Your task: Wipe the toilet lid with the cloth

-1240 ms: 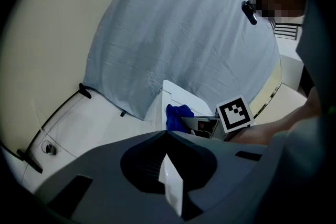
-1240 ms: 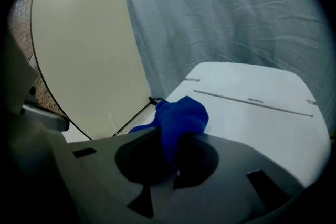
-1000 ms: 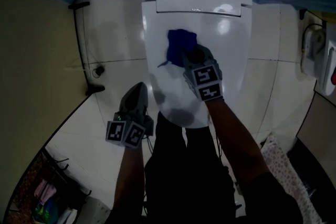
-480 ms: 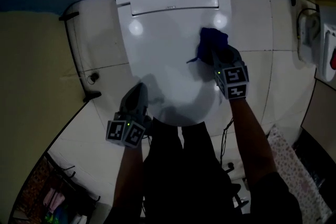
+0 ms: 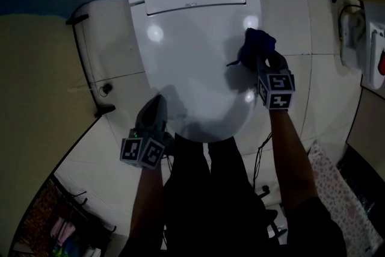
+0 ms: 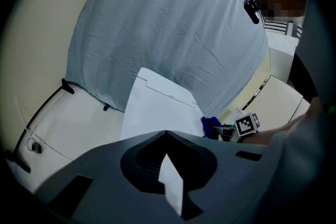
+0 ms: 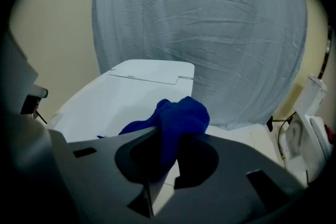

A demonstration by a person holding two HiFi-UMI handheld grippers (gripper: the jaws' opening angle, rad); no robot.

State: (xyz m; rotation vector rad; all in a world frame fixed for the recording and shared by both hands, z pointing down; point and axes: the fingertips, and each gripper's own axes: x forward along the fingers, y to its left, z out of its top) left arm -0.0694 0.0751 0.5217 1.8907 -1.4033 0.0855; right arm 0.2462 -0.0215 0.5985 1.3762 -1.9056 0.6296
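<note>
Closed toilet seen from above, with wiping under way. The toilet lid (image 5: 192, 57) lies flat and shut, so its whole top surface is open to the cloth (image 5: 255, 48), a bunched dark blue rag that sits at the lid's right edge, toward the hinge end. The right gripper (image 5: 260, 62) reaches in from the near side at a low angle, probably so that the rag bulging past its tips, rather than the hard jaws, meets the lid. In the right gripper view its jaws are clamped on a fold of the cloth (image 7: 176, 120), leaving only a narrow gap filled by fabric, and the loose bulk spills forward onto the white surface. The left gripper (image 5: 155, 110) hangs just beside the lid's front left rim, apparently parked clear of the wiping path; its jaws meet at the tips and hold nothing, with the lid (image 6: 157, 107) ahead of them.
</note>
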